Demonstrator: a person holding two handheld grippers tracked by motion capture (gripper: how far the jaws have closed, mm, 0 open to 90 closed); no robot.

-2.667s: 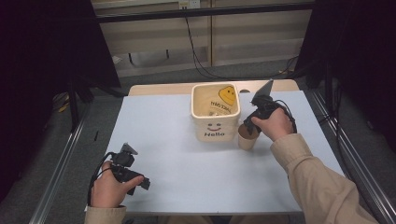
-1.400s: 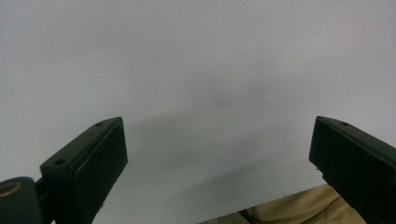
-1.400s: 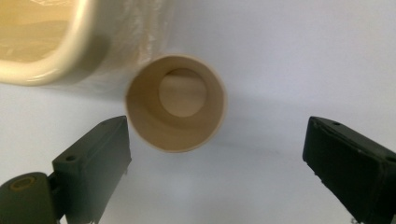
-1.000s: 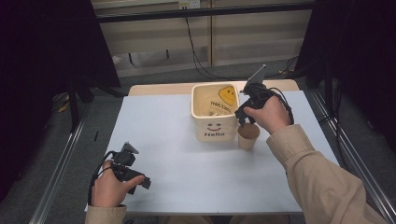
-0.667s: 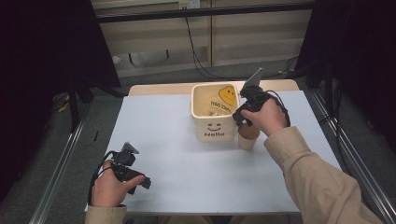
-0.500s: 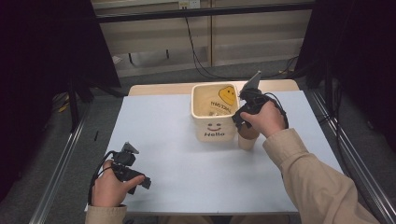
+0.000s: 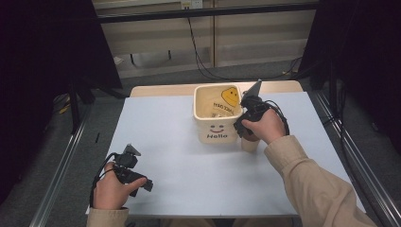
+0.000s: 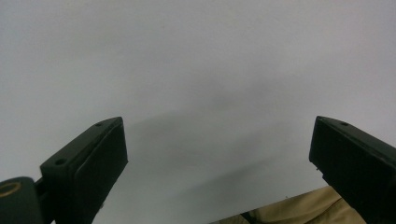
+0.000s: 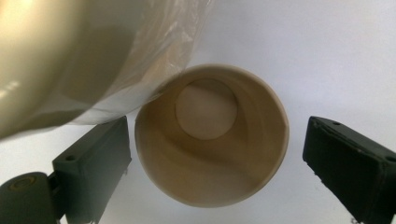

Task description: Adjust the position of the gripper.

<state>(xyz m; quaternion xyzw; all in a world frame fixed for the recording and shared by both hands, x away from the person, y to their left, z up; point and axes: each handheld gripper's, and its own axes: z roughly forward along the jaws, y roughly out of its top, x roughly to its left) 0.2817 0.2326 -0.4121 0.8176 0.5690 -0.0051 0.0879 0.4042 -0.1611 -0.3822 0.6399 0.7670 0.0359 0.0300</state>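
Crowding cup (image 9: 212,144): bin (image 7: 216,113) beside it, liner (image 9: 154,70) overhanging rim.

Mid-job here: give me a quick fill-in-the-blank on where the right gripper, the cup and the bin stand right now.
1. The right gripper has its jaws on either side of the paper ____, not yet pressing on it.
2. The cup stands upright and is ____ inside.
3. The word printed under the smile on the cream bin is ____.
4. The left gripper sits above bare table with its jaws ____.

Missing words: cup; empty; Hello; open
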